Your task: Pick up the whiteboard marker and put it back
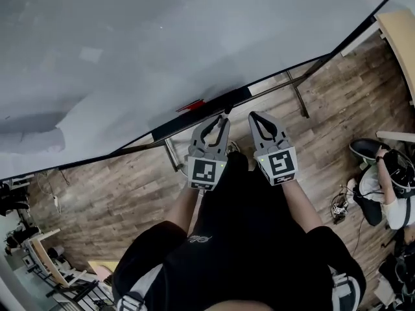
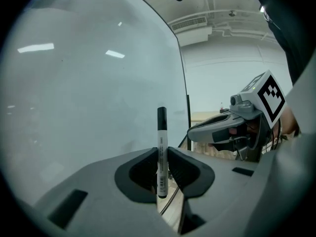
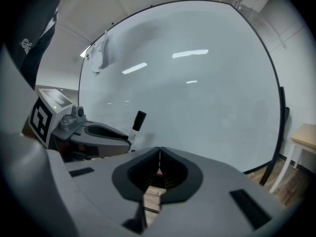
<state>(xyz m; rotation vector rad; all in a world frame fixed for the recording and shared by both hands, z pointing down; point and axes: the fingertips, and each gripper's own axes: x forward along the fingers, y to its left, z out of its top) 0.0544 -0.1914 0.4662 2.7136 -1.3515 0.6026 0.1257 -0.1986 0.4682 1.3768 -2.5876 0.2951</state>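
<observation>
1. While the person stands facing the whiteboard [image 1: 162,44], both grippers are held side by side in front of its lower edge, above the wooden floor [image 1: 311,141].
2. The left gripper [image 2: 162,151] is clamped on the whiteboard marker [image 2: 161,135]. Its jaws press the white barrel from both sides, low on its length, and the marker stands upright between them in that gripper's own view.
3. The marker's black cap [image 2: 161,118] rises clear above the jaws, while its lower end shows just below the pads and rests on nothing.
4. The marker is close to the board face, but whether it touches cannot be told.
5. The right gripper [image 3: 159,154] is clenched on nothing. Its jaws meet tip to tip, and only floor and a spot of red show through the gap behind them.
6. The right gripper sits just beside the left one, apart from the marker.
7. In the head view, a small red object [image 1: 190,105] lies on the black tray [image 1: 170,129] along the board's lower edge, just ahead of the left gripper.
</observation>
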